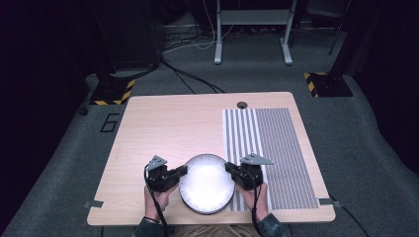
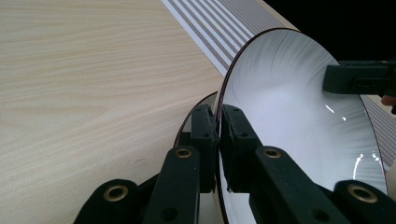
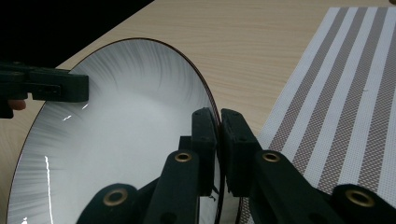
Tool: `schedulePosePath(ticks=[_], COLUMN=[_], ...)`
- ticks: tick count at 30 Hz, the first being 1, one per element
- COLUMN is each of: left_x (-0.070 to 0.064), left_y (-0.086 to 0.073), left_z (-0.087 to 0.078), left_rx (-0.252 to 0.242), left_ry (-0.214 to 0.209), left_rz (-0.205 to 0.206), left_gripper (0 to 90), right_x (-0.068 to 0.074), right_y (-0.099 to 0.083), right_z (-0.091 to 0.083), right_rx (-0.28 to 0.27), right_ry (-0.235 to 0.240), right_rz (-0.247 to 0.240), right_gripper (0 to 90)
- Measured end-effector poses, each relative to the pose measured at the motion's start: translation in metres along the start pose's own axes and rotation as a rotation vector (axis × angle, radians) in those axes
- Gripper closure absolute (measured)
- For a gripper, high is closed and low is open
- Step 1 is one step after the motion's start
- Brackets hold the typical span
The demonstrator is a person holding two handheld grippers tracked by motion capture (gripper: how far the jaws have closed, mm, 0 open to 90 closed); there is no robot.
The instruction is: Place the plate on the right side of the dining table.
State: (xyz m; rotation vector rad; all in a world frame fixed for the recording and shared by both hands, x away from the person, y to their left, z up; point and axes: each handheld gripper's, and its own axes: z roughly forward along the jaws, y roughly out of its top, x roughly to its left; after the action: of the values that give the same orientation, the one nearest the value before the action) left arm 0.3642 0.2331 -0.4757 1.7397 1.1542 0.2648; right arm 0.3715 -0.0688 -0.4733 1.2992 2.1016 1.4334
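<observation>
Round glossy white ceramic plate (image 1: pixel 206 183), dark-rimmed with grey brushed streaks, is sitting between both grippers above the pale wooden table (image 1: pixel 163 128). Left gripper (image 2: pixel 218 140) and right gripper (image 3: pixel 218 140) are each pinching opposite rim edges. Beyond the right fingers is lying a grey-and-white striped woven placemat (image 1: pixel 276 148).

My left claw (image 2: pixel 218 140) hides the stretch of plate (image 2: pixel 299 116) rim it has pinched, and the plate's lower part runs off the bottom edge of the left gripper view. In the right gripper view my right claw (image 3: pixel 218 144) covers its own bit of rim the same way (the pads sit over it). From the high view, the plate's (image 1: pixel 206 183) glare washes out its pattern, and my forearms are cut off at the bottom edge.
</observation>
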Motion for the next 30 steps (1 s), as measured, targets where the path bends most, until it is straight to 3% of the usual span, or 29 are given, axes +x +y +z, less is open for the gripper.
schedulePosePath(ticks=[14,30], left_x=[-0.006,-0.02], left_y=[0.008,0.023], left_z=[0.0,0.01], left_rx=[-0.022,-0.03], left_ry=[-0.011,-0.036], left_rz=[0.014,0.049], left_gripper=[84.0,83.9], right_x=[0.002,-0.007], right_y=[0.007,0.015], right_z=[-0.01,-0.028], right_rx=[-0.028,-0.067], right_ry=[-0.016,-0.052], right_rz=[-0.025,-0.037], right_gripper=[84.3,84.1])
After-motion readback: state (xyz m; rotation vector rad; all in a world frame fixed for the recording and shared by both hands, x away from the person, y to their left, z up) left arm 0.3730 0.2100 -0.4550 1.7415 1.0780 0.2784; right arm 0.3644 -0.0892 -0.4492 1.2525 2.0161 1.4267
